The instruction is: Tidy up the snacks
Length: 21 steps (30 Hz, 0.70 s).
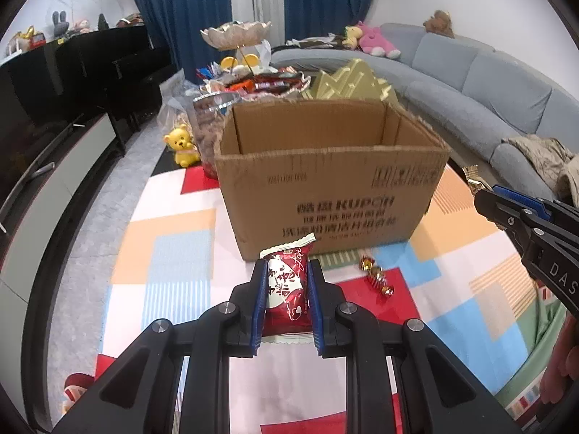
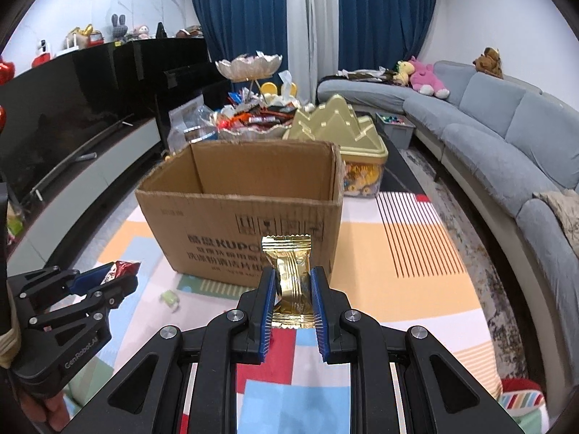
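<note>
Red snack packet (image 1: 288, 287) between left hand-held gripper (image 1: 287, 271) pads

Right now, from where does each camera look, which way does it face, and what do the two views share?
Left wrist view: sits on the left hand-held gripper, looking down-forward at the cardboard box; its pads clamp a red snack packet, and the right hand-held gripper enters at the right edge.
Right wrist view: sits on the right hand-held gripper, facing the same box; its pads clamp a gold snack packet, and the left hand-held gripper shows at lower left.
Shared: box, patterned mat, grey sofa, blue curtains.
</note>
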Available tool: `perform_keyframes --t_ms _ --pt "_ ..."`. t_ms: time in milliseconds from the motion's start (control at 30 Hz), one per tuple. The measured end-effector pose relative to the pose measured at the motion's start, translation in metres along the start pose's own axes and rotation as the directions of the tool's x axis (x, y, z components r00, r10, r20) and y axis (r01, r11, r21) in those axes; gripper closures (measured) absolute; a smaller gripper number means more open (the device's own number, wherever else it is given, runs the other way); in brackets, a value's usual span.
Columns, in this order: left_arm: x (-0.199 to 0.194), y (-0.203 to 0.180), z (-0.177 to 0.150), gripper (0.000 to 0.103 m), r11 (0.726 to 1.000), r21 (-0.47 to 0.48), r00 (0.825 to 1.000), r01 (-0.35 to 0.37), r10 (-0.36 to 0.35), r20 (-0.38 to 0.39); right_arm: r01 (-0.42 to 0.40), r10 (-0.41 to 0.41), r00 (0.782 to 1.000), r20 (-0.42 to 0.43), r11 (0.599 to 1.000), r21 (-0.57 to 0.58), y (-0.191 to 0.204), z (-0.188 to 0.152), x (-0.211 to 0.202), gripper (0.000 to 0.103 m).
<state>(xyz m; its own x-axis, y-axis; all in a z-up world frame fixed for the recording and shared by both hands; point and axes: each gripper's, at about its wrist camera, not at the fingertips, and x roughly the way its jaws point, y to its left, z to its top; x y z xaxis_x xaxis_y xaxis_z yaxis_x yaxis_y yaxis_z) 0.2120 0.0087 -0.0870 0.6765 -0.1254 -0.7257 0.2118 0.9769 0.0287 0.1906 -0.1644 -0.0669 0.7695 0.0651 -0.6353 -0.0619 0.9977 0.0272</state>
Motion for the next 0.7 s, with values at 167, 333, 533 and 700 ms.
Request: perform_keyframes --t_ms 167,333,533,700 --pt "-0.010 -0.001 0.018 0.081 1.000 -0.012 1.000 -0.005 0.005 0.026 -0.008 0.008 1.000 0.030 1.000 -0.001 -0.002 0.020 -0.007 0.082" --pt "-0.017 -0.001 0.037 0.081 1.000 -0.022 0.999 -0.006 0.007 0.053 -0.011 0.012 0.998 0.060 1.000 -0.011 -0.003 0.040 -0.011 0.082" --pt "-0.022 -0.001 0.065 0.081 1.000 -0.018 0.997 -0.008 0.009 0.079 -0.021 0.022 0.996 0.083 1.000 -0.016 -0.002 0.065 -0.010 0.082" --pt "-0.021 0.000 0.090 0.081 1.000 -0.016 0.995 -0.007 0.008 0.099 -0.030 0.031 0.995 0.091 0.999 -0.017 -0.002 0.085 -0.003 0.082"
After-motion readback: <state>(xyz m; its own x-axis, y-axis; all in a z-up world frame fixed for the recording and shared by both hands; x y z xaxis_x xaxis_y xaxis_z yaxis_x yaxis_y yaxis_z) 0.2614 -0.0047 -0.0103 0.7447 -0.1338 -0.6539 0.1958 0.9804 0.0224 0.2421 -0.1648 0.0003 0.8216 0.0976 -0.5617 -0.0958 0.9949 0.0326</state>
